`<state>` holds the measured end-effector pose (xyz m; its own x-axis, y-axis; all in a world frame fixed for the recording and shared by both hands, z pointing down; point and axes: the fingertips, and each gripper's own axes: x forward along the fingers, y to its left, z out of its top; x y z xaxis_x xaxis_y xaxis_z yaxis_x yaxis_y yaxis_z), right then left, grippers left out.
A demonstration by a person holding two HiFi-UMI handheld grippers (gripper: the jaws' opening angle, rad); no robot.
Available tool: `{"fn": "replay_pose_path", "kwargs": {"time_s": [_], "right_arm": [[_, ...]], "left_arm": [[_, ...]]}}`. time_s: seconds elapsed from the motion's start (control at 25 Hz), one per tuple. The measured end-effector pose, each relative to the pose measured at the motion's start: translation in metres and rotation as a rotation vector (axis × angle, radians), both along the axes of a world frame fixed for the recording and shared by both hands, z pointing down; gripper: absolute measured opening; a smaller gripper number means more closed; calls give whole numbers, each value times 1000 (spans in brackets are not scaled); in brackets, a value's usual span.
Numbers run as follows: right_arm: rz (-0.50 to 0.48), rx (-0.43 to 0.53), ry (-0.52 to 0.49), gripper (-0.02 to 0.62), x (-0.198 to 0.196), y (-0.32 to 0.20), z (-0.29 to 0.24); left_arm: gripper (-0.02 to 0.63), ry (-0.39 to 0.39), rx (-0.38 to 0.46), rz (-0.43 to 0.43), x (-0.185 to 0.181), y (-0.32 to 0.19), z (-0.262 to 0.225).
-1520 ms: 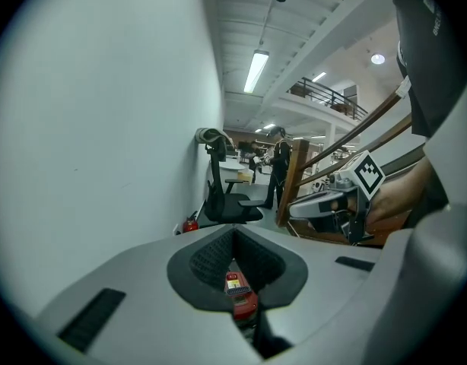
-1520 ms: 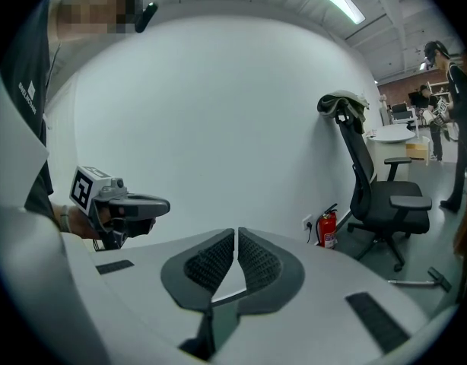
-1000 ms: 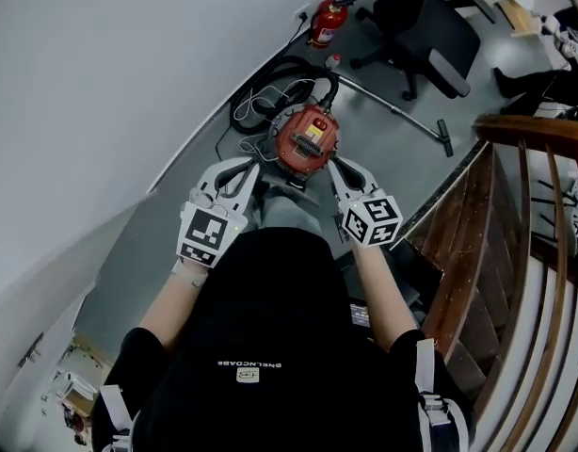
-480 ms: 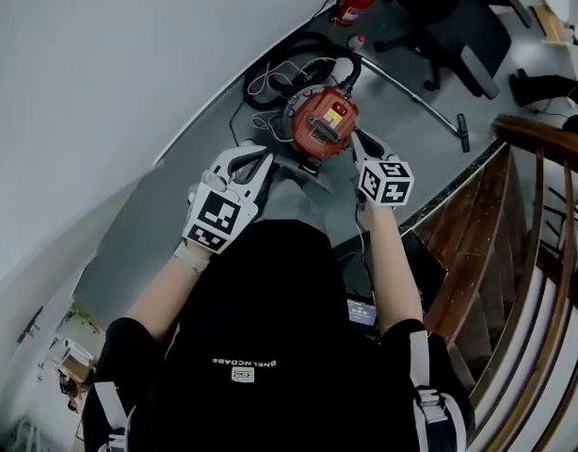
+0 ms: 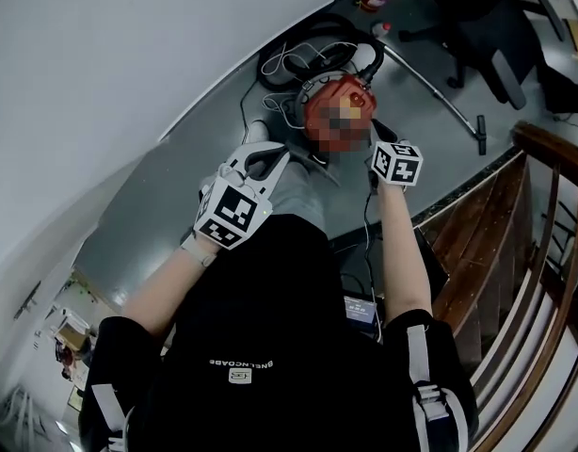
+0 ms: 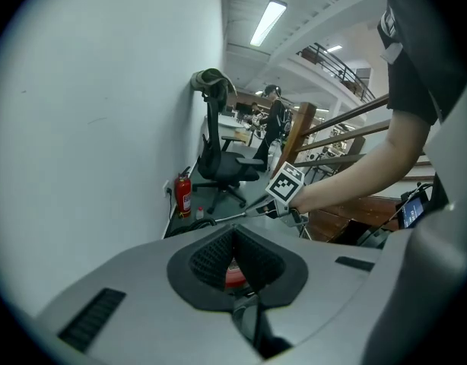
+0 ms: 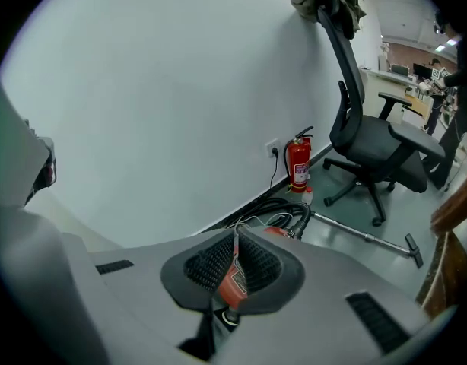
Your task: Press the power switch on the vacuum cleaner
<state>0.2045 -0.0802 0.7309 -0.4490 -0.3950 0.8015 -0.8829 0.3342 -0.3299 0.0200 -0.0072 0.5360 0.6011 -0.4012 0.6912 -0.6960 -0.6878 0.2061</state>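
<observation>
Vacuum cleaner [image 5: 319, 109] dead ahead of the right gripper [image 7: 235, 238], just beyond and below its tips, red body showing through the gap behind the pads. Right jaws brought together at the tips, nothing gripped between them. Same story on the left gripper [image 6: 233, 234]: tips meeting, empty, held back and off to the left of the machine, a sliver of red visible past its pads. By the look of it, the approach to the press and not the press itself, with no contact to be seen from any view.

Power switch? Cannot make it out. Top of the red body blurred over in the head view, masked by the jaws in the right gripper view. Best guess: somewhere on that top face.

Now, doing it well. Go in with the right, the closer of the two. Leave the jaws closed, so as to present one blunt tip rather than two prongs straddling the button. Come down square onto the switch, not at a slant, to avoid skidding off the rounded lid. Press short and firm, then lift clear. Mind the black hose [image 7: 277, 204] coiled just beyond the tips and the thin cable [image 7: 252, 220] looped right by them; no snagging there. Hold the left gripper aside, out of the line of travel. Probably a body free to slide or roll under a sideways shove, hence straight down only.
</observation>
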Motion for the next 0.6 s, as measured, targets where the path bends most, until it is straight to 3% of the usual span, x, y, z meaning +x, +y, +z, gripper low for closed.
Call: {"fn": "replay_pose_path", "kwargs": {"time_s": [0.6], "right_arm": [[-85,-116,82,38,-3,-26,135]], "left_arm": [[14,-65,-108,-63,-14,-1,94]]}}
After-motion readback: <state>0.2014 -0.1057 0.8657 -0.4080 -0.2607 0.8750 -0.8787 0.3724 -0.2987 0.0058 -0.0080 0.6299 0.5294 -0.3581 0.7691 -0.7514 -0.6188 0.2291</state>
